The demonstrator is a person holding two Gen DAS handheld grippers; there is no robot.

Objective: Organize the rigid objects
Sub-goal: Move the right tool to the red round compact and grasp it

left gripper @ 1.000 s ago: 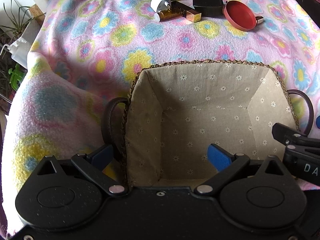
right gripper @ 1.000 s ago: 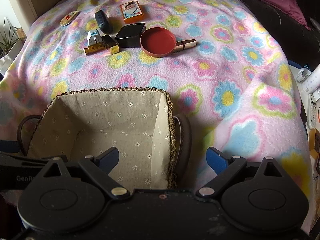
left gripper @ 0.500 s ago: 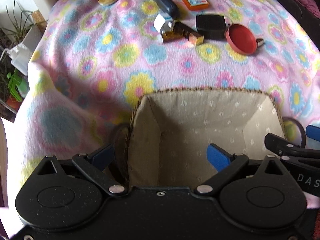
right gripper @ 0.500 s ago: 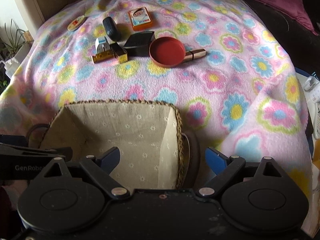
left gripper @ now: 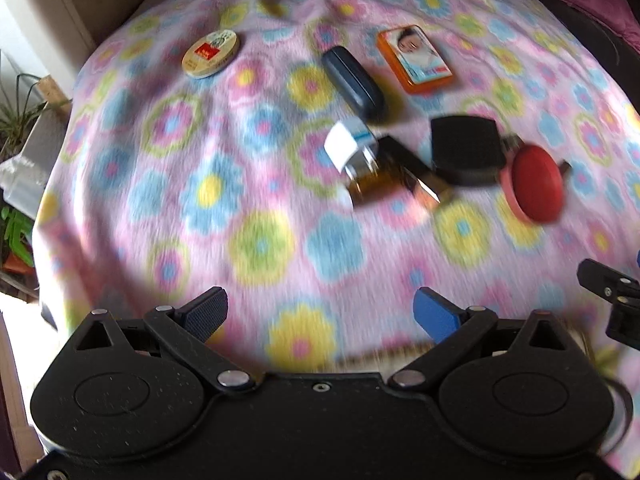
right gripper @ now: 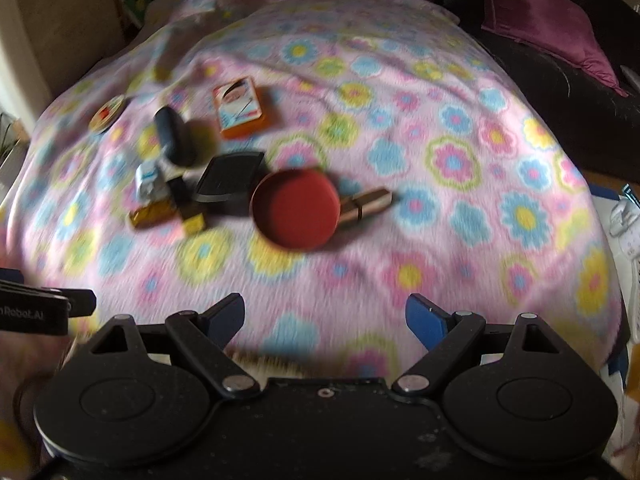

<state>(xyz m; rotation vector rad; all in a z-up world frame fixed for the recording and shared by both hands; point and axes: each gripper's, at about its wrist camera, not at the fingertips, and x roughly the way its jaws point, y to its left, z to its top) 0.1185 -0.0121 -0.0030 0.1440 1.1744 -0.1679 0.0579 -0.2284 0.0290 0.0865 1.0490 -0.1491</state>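
Both views are blurred by motion. On the flowered blanket (left gripper: 248,184) lie a round tin (left gripper: 211,54), a dark blue case (left gripper: 352,84), an orange tin (left gripper: 414,58), a white-capped amber bottle (left gripper: 356,156), a gold box (left gripper: 424,192), a black compact (left gripper: 466,150), a red round lid (right gripper: 296,210) and a lipstick (right gripper: 366,204). My left gripper (left gripper: 320,312) is open over bare blanket, short of the pile. My right gripper (right gripper: 326,316) is closing, with nothing between its fingers. Only a strip of the woven basket rim (left gripper: 384,350) shows at the bottom edge.
Potted plants and a white container (left gripper: 24,148) stand off the blanket's left edge. A purple cushion (right gripper: 540,12) lies on dark upholstery at the back right. White items (right gripper: 628,224) sit past the right edge. The blanket drops away at both sides.
Both grippers have moved forward off the basket's sides toward the pile. The basket has slid out of view below them. The right jaws stand narrower than before.
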